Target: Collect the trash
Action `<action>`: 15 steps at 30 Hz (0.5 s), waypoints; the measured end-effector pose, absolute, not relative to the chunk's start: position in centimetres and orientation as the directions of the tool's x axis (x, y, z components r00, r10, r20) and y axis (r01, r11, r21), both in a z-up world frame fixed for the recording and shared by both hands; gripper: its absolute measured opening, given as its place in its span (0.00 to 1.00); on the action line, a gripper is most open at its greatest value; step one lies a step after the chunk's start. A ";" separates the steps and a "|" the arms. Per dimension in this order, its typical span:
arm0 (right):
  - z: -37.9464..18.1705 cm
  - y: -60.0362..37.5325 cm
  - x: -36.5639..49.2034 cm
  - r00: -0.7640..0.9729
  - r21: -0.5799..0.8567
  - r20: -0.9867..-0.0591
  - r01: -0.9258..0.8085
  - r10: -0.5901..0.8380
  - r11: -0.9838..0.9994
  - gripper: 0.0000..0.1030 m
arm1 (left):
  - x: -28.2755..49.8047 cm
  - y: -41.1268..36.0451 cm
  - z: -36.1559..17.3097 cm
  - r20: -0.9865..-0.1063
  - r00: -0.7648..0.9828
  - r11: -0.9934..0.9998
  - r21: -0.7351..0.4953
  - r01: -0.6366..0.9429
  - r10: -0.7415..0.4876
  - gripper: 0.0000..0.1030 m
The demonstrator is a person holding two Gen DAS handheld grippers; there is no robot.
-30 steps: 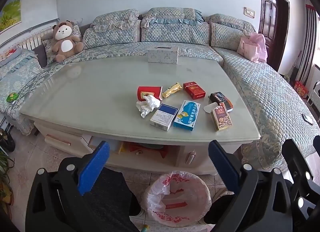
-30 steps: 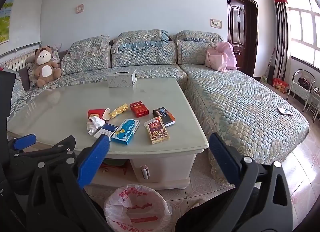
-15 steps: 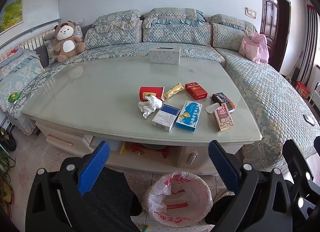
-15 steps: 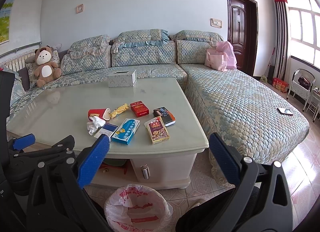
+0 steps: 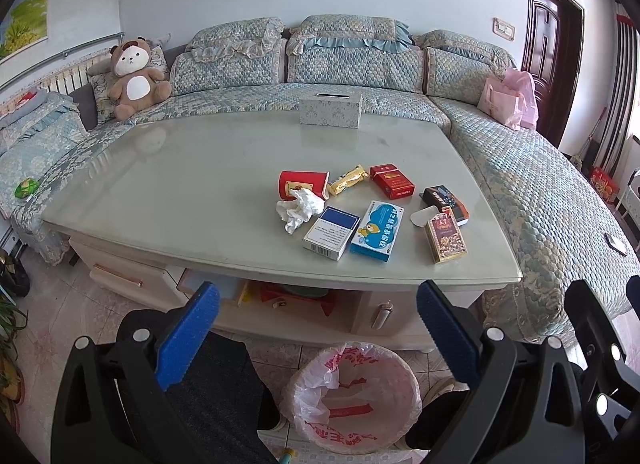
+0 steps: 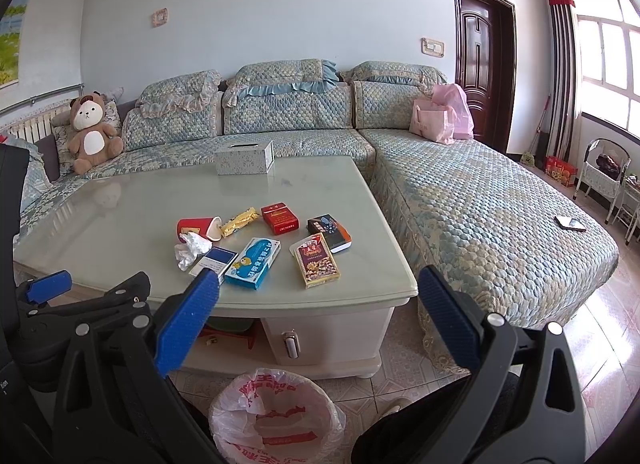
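Observation:
Trash lies near the front of the glass coffee table [image 5: 180,184]: a tipped red paper cup [image 5: 302,183], a crumpled white tissue [image 5: 298,208], a yellow wrapper [image 5: 347,179], a red cigarette pack [image 5: 392,181], a blue-white box [image 5: 331,232], a light-blue box [image 5: 376,230], a brown pack [image 5: 445,239] and a dark pack [image 5: 444,200]. A bin with a pink-printed bag [image 5: 352,396] stands on the floor in front, also in the right wrist view [image 6: 276,412]. My left gripper [image 5: 318,338] and right gripper [image 6: 316,324] are both open, empty, held before the table above the bin.
A patterned tissue box [image 5: 330,112] stands at the table's far edge. A quilted corner sofa [image 5: 540,200] wraps round the table, with a teddy bear [image 5: 134,78] at left and pink bags [image 5: 508,102] at right. A drawer and shelf sit under the tabletop.
Both grippers have drifted slightly forward toward the table. Nothing on the table has moved, and both stay open.

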State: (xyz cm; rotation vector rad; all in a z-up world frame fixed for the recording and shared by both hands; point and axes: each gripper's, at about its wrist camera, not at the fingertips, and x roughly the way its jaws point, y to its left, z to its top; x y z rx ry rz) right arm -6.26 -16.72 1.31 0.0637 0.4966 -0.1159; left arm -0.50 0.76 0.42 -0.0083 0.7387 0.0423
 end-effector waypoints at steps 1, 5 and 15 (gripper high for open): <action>1.3 -16.7 -6.3 0.873 0.032 -0.479 0.126 -0.096 0.991 0.94 | -0.5 0.7 0.4 -0.675 0.737 0.999 0.009 -0.041 0.036 0.94; 1.2 -16.7 -6.2 0.871 0.031 -0.481 0.126 -0.095 0.992 0.94 | -0.5 0.6 0.4 -0.678 0.734 0.999 0.022 -0.040 0.044 0.94; 1.1 -16.7 -6.1 0.869 0.027 -0.485 0.123 -0.095 0.992 0.94 | -0.3 0.7 0.5 -0.679 0.732 0.998 0.037 -0.043 0.056 0.94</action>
